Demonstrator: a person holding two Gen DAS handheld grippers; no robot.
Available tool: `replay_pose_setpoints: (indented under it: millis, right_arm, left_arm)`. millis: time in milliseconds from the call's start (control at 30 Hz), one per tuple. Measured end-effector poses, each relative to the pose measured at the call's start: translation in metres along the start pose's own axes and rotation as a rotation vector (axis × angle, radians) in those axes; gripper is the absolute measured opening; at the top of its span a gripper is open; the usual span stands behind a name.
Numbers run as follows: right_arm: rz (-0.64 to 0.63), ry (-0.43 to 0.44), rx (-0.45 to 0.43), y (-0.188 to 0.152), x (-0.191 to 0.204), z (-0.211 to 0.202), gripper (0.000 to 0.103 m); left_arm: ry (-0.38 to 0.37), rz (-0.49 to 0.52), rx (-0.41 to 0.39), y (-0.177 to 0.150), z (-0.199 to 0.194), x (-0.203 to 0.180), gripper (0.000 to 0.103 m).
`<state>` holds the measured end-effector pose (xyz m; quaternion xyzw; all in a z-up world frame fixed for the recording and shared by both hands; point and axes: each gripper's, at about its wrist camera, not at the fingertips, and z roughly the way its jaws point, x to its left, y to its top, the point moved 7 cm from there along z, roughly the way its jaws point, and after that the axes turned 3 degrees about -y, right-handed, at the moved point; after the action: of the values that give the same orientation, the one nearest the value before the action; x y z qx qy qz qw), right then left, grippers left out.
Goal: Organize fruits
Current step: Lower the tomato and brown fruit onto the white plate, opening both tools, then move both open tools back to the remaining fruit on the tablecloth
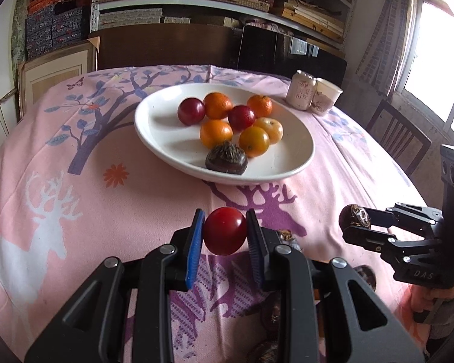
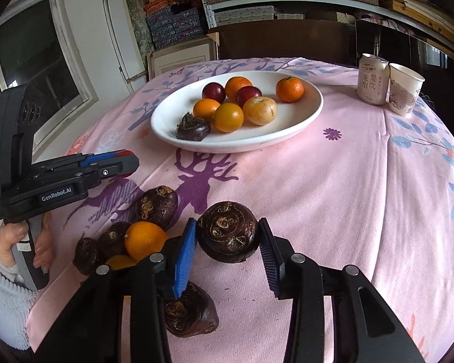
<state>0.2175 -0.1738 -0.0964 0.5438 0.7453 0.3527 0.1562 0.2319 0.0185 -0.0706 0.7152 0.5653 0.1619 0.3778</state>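
Both tools are clamped, the left tool (image 1: 225, 236) on a red plum (image 1: 225, 230), the right tool (image 2: 227, 246) on a water chestnut (image 2: 228, 231), with the white plate (image 1: 154, 133) at frame centre, ahead of each.

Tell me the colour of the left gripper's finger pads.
Blue ribbed pads, clearest in the left wrist view.

red plum (image 1: 225, 230) | clamped, lifted | white plate (image 1: 166, 139) | eight fruits

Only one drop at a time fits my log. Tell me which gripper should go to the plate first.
Left, probably. The left gripper clamps a red fruit pointing straight at the white plate. The right gripper also holds a water chestnut, but looks no closer.
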Motion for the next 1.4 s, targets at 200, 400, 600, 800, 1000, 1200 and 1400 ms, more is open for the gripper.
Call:
replay_pose_setpoints:
  millis: [200,400,600,800,1000,1200,1400]
  right_arm:
    - [0.078,0.046,-0.072,0.056,-0.011,-0.011,0.041]
    - [0.117,0.048,-0.049,0.103,-0.012,0.037,0.042]
    - [0.209,0.069,-0.077,0.1,-0.03,0.056,0.056]
    - [0.237,0.062,-0.082,0.09,-0.036,0.047,0.06]
    - [0.231,0.059,-0.093,0.078,-0.036,0.035,0.065]
    - [0.245,0.063,-0.108,0.061,-0.041,0.017,0.069]
    - [0.269,0.069,-0.132,0.048,-0.049,-0.002,0.069]
  left_arm:
    - [0.032,-0.003,-0.049,0.058,-0.001,0.008,0.027]
    - [0.068,-0.055,-0.012,0.081,0.046,0.026,0.028]
    - [0.101,-0.041,-0.007,0.072,0.06,0.035,0.065]
    - [0.142,-0.017,-0.044,0.062,0.041,0.031,0.085]
    - [0.149,-0.012,-0.06,0.048,0.025,0.027,0.09]
    - [0.134,-0.031,-0.026,0.021,0.018,0.026,0.093]
    - [0.133,-0.043,-0.034,0.006,0.006,0.023,0.095]
